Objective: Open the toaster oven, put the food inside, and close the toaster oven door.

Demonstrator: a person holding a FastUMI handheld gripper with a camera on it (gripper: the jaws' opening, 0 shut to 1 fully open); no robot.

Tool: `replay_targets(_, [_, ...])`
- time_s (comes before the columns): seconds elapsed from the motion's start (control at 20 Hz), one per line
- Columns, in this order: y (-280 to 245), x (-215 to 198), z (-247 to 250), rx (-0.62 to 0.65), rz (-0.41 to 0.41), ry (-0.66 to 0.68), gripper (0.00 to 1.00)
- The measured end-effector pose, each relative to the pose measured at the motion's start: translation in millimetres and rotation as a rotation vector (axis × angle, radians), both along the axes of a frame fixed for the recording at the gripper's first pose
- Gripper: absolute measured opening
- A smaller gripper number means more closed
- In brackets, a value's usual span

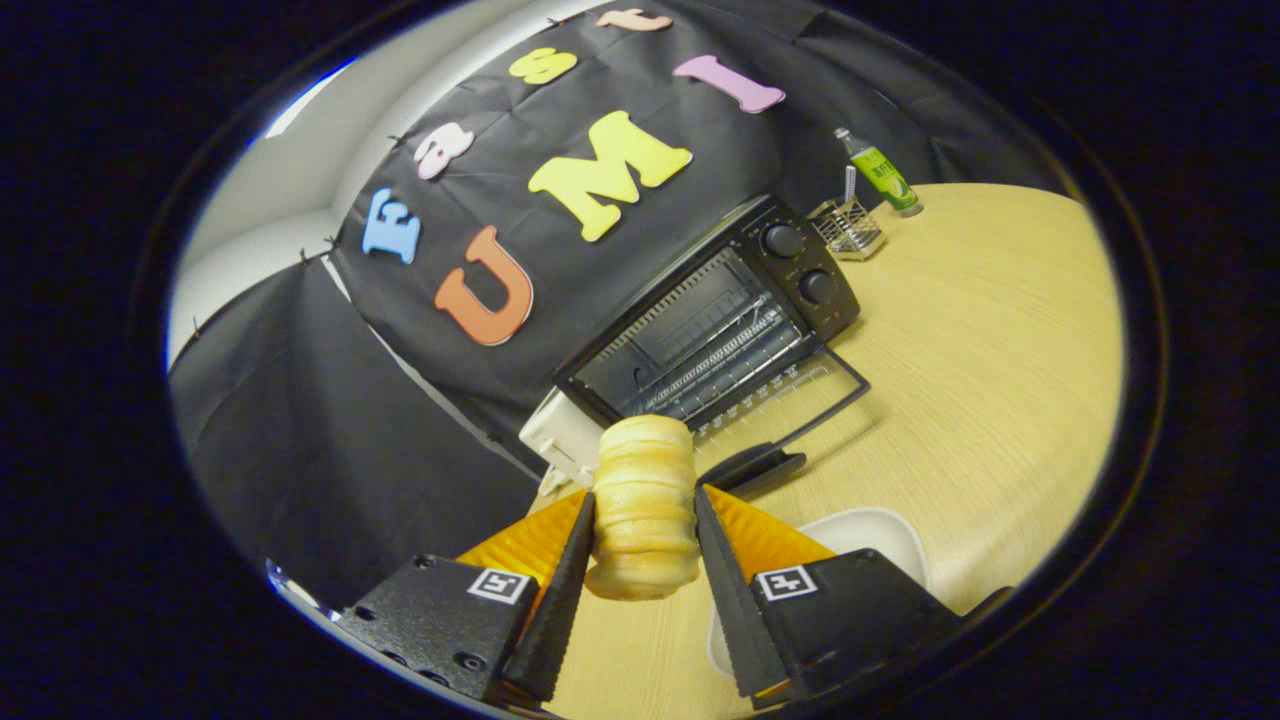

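Note:
My gripper [645, 520] is shut on a pale ridged bread roll [645, 490], held upright between both fingers and lifted above the wooden table [980, 380]. Beyond the fingers stands a black toaster oven [715, 320] with its glass door [790, 410] folded down flat toward me. The wire rack [730, 355] inside shows through the opening. Two round knobs [782, 240] sit on the oven's right panel. The roll hangs just in front of the lowered door's handle [750, 465]. The whole view is tilted.
A white plate [880, 535] lies on the table just behind my right finger. Past the oven stand a small wire basket [848, 228] and a green bottle [882, 175]. Black cloth walls close the booth behind the oven.

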State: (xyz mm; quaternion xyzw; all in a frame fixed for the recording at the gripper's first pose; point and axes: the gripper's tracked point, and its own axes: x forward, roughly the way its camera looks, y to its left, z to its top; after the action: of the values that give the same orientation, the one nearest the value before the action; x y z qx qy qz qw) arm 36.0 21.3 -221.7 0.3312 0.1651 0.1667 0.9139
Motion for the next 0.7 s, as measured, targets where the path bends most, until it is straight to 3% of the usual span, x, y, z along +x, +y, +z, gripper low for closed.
replay_targets(0.25, [2,59,23,0.060,0.039,-0.071,0.68])
replay_targets(0.45, [16,102,3,0.128,0.066,0.020,0.68])
replay_targets(0.7, [2,145,-4,0.079,-0.017,0.016,0.68])
